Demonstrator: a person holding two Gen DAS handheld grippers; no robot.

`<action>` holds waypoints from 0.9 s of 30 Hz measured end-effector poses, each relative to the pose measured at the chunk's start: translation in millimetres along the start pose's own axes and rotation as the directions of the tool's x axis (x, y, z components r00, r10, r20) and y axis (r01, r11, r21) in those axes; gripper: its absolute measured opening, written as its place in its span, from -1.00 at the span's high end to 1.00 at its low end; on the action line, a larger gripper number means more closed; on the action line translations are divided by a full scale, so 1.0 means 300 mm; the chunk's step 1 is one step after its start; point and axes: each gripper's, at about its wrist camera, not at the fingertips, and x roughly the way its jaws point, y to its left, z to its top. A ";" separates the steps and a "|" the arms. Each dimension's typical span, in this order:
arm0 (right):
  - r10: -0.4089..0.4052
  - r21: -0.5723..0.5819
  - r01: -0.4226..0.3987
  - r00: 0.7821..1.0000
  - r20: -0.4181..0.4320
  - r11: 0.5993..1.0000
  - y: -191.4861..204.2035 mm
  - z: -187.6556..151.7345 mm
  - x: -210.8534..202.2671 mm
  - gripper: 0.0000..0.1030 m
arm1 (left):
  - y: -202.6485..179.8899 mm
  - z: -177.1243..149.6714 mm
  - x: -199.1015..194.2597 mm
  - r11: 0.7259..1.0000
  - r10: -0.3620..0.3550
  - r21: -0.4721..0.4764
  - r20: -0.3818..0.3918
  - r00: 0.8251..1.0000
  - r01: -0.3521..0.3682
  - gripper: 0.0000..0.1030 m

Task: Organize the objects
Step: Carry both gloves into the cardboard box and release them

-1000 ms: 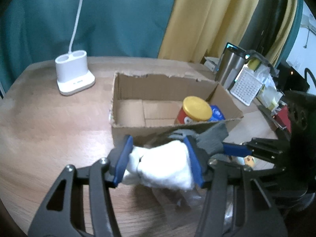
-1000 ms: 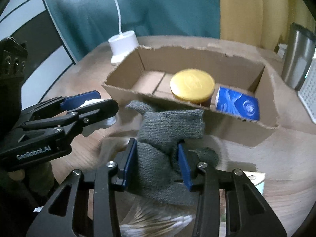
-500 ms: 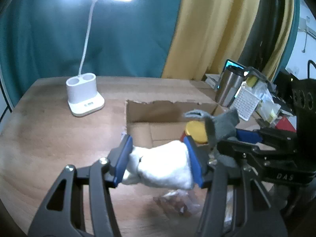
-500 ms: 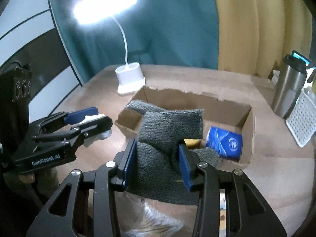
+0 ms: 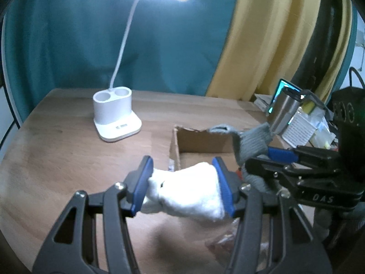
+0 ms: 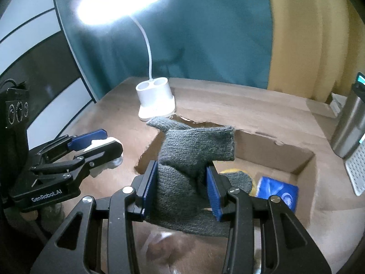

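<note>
Firstly, left wrist view: left gripper (image 5: 184, 182), fingers clamped on a white fluffy item (image 5: 189, 191), held above the wooden counter (image 5: 68, 159) just before the open cardboard box (image 5: 200, 141); white desk lamp (image 5: 115, 118) behind. Right wrist view: right gripper (image 6: 181, 188), fingers closed on a grey knit glove (image 6: 194, 150), raised over the box's near edge; inside, a yellow lid (image 6: 230, 172), partly hidden, and a blue packet (image 6: 277, 194); steel tumbler (image 6: 349, 127) at right.
</note>
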 end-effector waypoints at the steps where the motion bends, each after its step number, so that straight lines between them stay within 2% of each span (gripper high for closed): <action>1: 0.003 -0.001 -0.003 1.000 -0.006 1.000 0.003 0.009 0.017 0.16 | 0.009 0.004 0.005 1.000 0.002 -0.004 0.000 1.000 -0.002 -0.07; 10: 0.015 0.006 -0.015 0.999 -0.049 1.000 0.012 0.062 0.146 0.16 | 0.073 0.016 0.054 1.000 0.009 -0.023 -0.014 1.000 -0.009 -0.07; 18: 0.018 0.024 -0.015 0.993 -0.120 1.000 0.032 0.053 0.296 0.13 | 0.122 0.014 0.081 0.999 0.030 -0.044 -0.026 0.999 -0.031 -0.07; 21: 0.017 0.039 -0.011 0.988 -0.155 0.999 0.030 0.044 0.337 0.06 | 0.125 0.008 0.092 0.998 0.029 -0.049 -0.036 0.999 -0.031 -0.07; 23: 0.023 0.029 -0.019 0.988 -0.154 0.999 0.032 0.045 0.335 -0.07 | 0.120 0.010 0.094 0.999 0.026 -0.047 -0.037 0.999 -0.028 -0.07; 25: 0.038 0.046 -0.032 0.988 -0.147 0.998 0.023 0.046 0.323 -0.31 | 0.107 0.014 0.091 0.999 0.022 -0.040 -0.032 0.999 -0.024 -0.07; 27: 0.041 0.057 -0.034 0.991 -0.126 0.998 0.013 0.048 0.303 -0.40 | 0.092 0.018 0.086 0.999 0.020 -0.035 -0.028 0.999 -0.021 -0.07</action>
